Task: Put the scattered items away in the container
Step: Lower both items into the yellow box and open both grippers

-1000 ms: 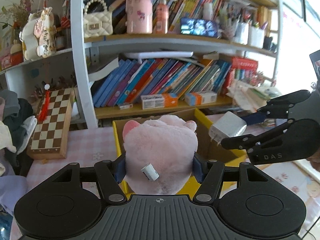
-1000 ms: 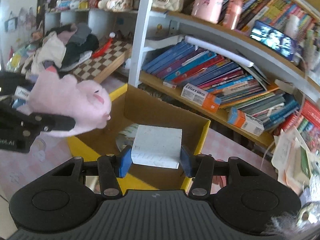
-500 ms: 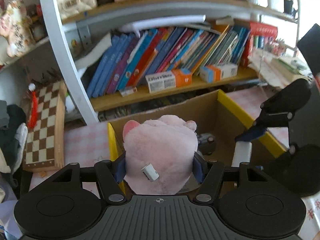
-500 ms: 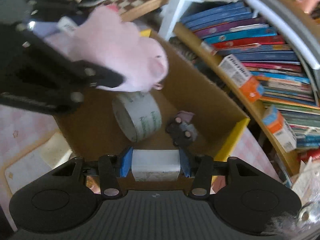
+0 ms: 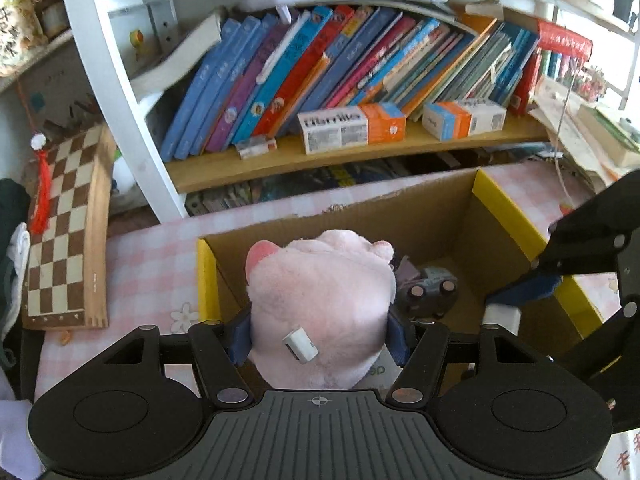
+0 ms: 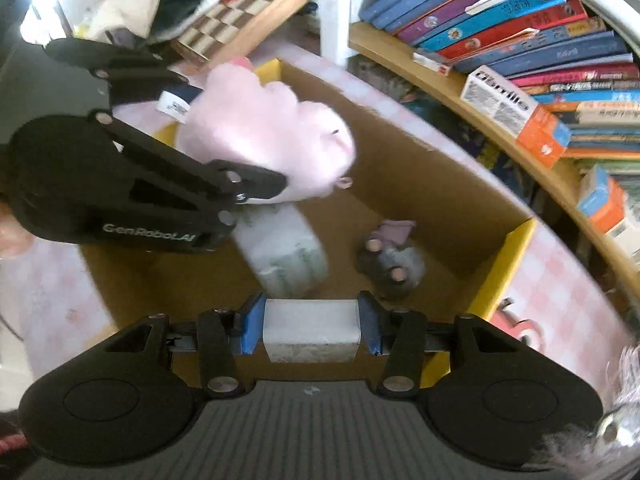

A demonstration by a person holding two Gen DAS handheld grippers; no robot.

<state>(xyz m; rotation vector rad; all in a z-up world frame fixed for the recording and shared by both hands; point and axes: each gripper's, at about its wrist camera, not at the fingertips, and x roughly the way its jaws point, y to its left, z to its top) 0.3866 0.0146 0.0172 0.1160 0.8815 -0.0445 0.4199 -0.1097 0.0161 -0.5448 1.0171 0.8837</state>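
A pink plush toy (image 5: 320, 304) is clamped in my left gripper (image 5: 320, 336), hanging over the open cardboard box (image 5: 500, 208) with yellow flaps. In the right wrist view the same plush toy (image 6: 272, 140) sits over the box's left part, held by the left gripper (image 6: 224, 140). My right gripper (image 6: 312, 332) is shut on a white block (image 6: 312, 336) above the box's near side; the block (image 5: 500, 316) also shows at the right of the left wrist view. Inside the box (image 6: 436, 184) lie a roll of tape (image 6: 288, 256) and a small grey toy car (image 6: 392, 264).
A bookshelf (image 5: 360, 156) with leaning books and small cartons stands right behind the box. A wooden chessboard (image 5: 68, 232) lies to the left on the pink checked tablecloth (image 5: 152, 256). Clothes (image 6: 132, 4) are heaped beyond it.
Both grippers have moved forward and down over the box with their loads. The plush toy and white block now sit lower, nearer the box's inside. Both grips are unchanged.
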